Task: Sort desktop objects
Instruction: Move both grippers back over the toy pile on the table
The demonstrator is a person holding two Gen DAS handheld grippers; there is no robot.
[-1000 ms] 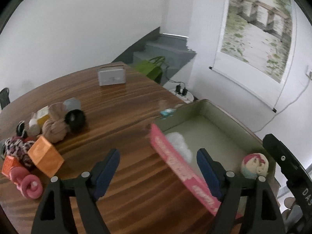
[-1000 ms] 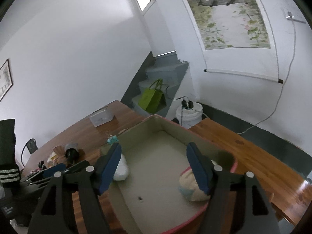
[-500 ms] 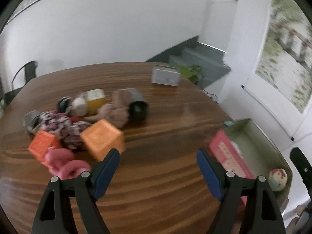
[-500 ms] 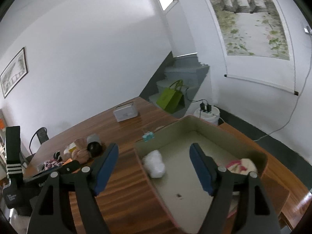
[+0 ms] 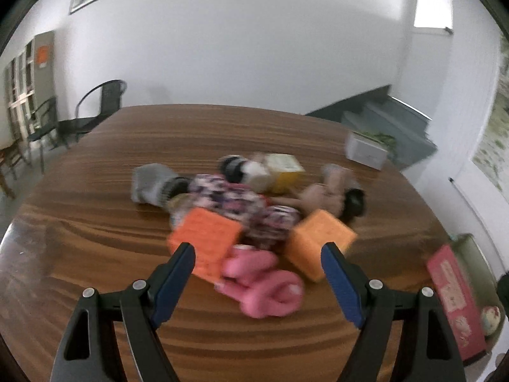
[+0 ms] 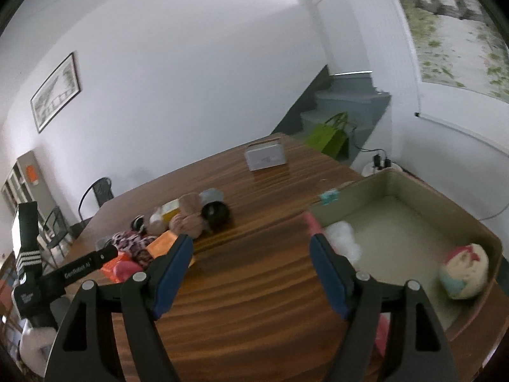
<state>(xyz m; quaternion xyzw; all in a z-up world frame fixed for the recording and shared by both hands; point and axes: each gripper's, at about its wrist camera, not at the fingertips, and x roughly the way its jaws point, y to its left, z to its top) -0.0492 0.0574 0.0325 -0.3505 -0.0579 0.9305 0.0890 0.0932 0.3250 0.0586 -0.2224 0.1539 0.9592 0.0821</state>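
A heap of toys lies on the wooden table (image 5: 95, 238): two orange blocks (image 5: 206, 242) (image 5: 319, 242), a pink dumbbell toy (image 5: 264, 283), patterned fabric (image 5: 229, 197), a grey sock (image 5: 149, 184), a yellow box (image 5: 283, 172) and a tan plush (image 5: 321, 194). My left gripper (image 5: 257, 283) stands open just in front of the pink toy, holding nothing. My right gripper (image 6: 251, 273) is open and empty over bare table, between the heap (image 6: 178, 222) and the storage box (image 6: 445, 210). That box holds a white fluffy item (image 6: 343, 238) and a round doll-face ball (image 6: 464, 273).
A small white box (image 6: 265, 157) sits at the table's far side. Black chairs (image 5: 95, 108) stand beyond the left edge. A green bag (image 6: 331, 133) and stairs lie behind the table. The left gripper's body (image 6: 63, 273) shows at the right wrist view's left.
My left gripper swung left from the storage box to face the toy heap and came close to the pink toy. My right gripper turned left too, off the box toward the table.
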